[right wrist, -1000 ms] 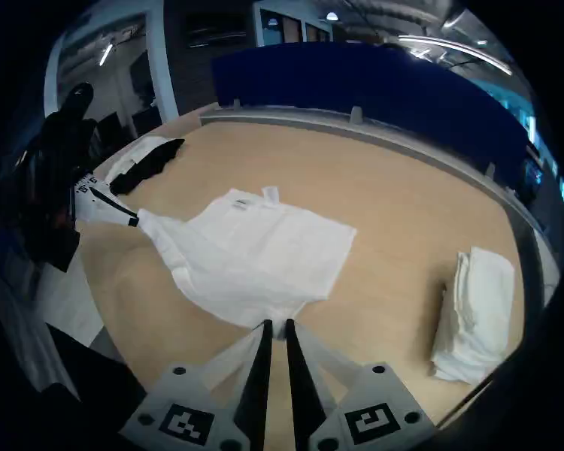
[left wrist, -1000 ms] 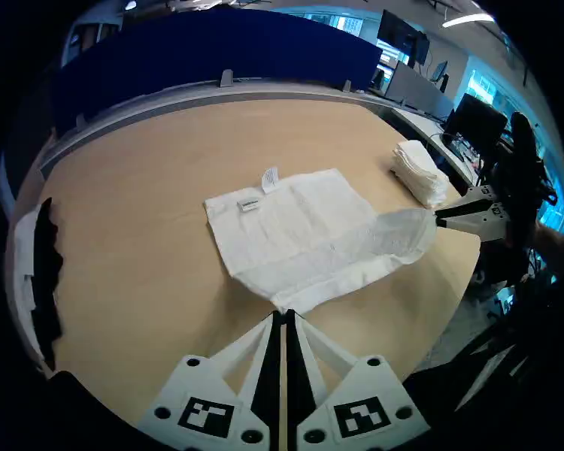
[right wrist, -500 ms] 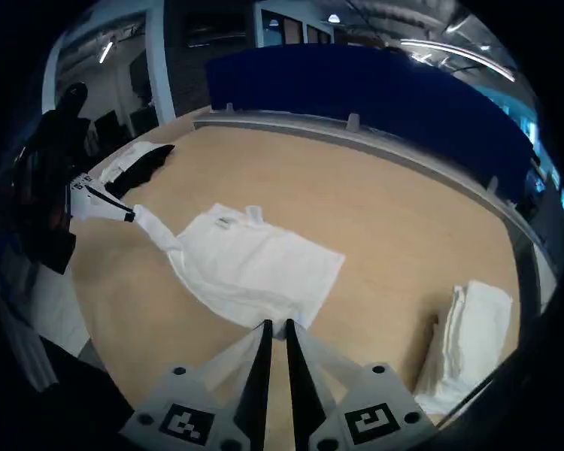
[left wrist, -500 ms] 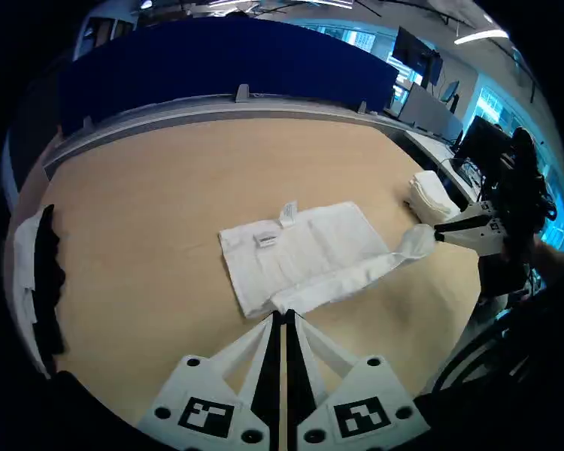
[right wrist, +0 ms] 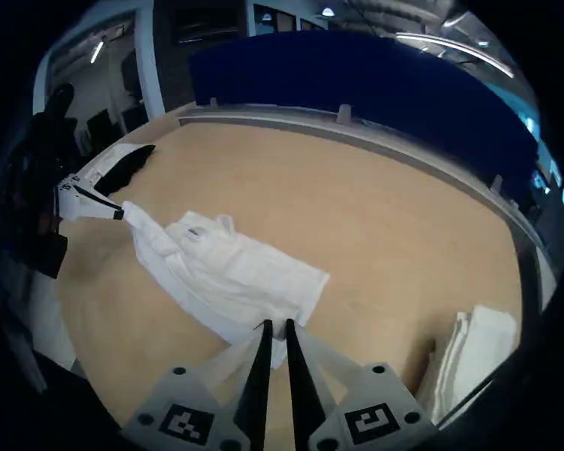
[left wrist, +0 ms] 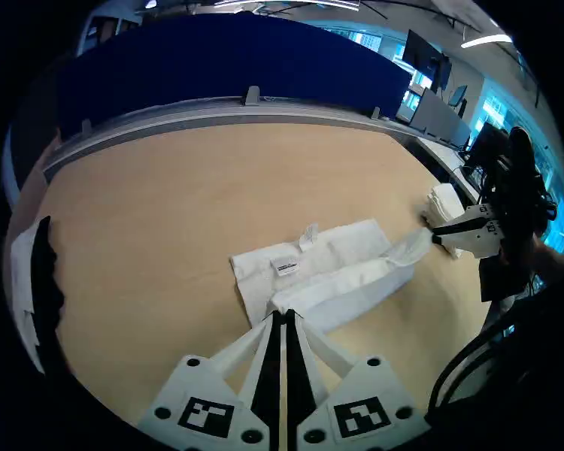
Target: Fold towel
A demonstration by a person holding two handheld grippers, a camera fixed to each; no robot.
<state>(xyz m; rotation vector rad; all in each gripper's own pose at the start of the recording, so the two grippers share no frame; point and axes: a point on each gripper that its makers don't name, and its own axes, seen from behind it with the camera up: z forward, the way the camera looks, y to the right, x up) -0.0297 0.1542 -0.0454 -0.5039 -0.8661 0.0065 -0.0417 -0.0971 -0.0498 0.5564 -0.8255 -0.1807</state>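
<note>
In the left gripper view, a dark cloth [left wrist: 45,286] lies over something white at the far left edge of the wooden desk [left wrist: 169,195], well apart from everything else. A blue partition [left wrist: 222,60] runs along the desk's far side. Toward the middle lies the white towel [left wrist: 335,252], partly flat on the desk, with two small tags showing on its upper face. Its near edge is raised into a band that stretches between the two claws. At the bottom centre the left claw [left wrist: 283,314] has its fingers pressed together on one corner of that band. Farther right, the right claw [left wrist: 435,237], held by a hand, pinches the other corner just above the desk. Just behind it sits a stack of folded towels [left wrist: 441,203] near the desk's right edge. In the right gripper view the order runs the other way. The left claw [right wrist: 119,215] is at the far left, clamped on the towel's end, with the dark cloth [right wrist: 125,167] behind it. The towel [right wrist: 237,263] runs down to the right claw [right wrist: 272,325], whose fingers are closed on its edge at the bottom centre. The stack of folded towels [right wrist: 481,349] lies at the far right.
</note>
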